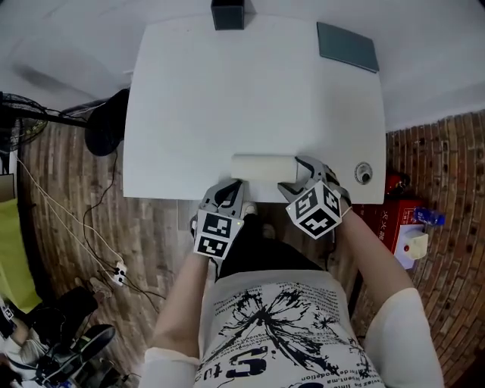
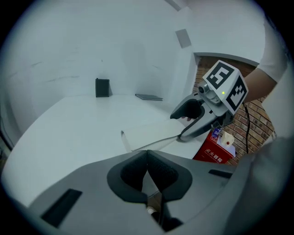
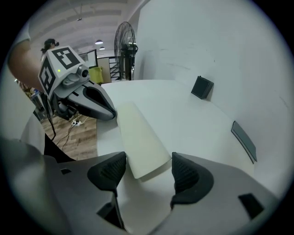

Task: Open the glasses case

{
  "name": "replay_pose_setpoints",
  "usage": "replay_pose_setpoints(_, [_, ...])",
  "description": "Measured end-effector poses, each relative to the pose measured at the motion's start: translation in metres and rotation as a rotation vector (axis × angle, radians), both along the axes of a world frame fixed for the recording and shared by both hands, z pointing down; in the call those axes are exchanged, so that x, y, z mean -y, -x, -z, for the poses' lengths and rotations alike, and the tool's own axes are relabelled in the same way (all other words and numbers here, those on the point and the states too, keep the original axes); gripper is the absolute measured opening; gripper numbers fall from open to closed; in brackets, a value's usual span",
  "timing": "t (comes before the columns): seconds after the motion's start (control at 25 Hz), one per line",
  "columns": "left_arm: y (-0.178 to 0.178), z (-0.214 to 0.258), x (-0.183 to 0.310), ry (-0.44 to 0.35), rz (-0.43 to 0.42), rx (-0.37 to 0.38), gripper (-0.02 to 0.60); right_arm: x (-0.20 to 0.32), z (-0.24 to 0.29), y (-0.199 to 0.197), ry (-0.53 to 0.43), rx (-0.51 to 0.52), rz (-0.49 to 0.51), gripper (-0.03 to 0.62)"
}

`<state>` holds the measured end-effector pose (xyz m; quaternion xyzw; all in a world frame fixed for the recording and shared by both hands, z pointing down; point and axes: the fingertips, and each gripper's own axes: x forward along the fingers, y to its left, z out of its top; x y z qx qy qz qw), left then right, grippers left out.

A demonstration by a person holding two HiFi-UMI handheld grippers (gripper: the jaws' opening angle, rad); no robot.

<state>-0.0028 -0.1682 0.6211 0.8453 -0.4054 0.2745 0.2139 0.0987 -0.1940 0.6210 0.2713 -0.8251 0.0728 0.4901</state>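
The glasses case [image 1: 264,167] is a closed cream-white oblong lying near the front edge of the white table [image 1: 227,91]. My right gripper [image 1: 297,176] is at its right end; in the right gripper view the jaws [image 3: 144,167] straddle the case's near end [image 3: 140,137], the left pad close against its side and a gap at the right pad. My left gripper [image 1: 236,186] sits at the case's left front corner. Its pads [image 2: 147,172] are closed together with nothing between them, and the case [image 2: 151,135] lies just beyond the tips.
A small black box [image 1: 227,14] stands at the table's far edge, and a flat dark grey-green pad [image 1: 347,45] lies at the far right corner. A small round object [image 1: 364,173] sits near the front right edge. A red box [image 1: 390,220] and a floor fan [image 1: 19,121] stand off the table.
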Motion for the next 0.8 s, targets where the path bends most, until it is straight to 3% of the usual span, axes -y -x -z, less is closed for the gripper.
replay_pose_setpoints(0.6, [-0.003,0.002,0.002,0.043,0.008,-0.017,0.014,-0.001,0.006,-0.001,0.055,0.008,0.006,0.319])
replay_pose_setpoints(0.8, [0.001,0.001,0.005,0.073,0.014,-0.044,0.014,0.007,0.021,0.006,0.028,0.023,0.016,0.274])
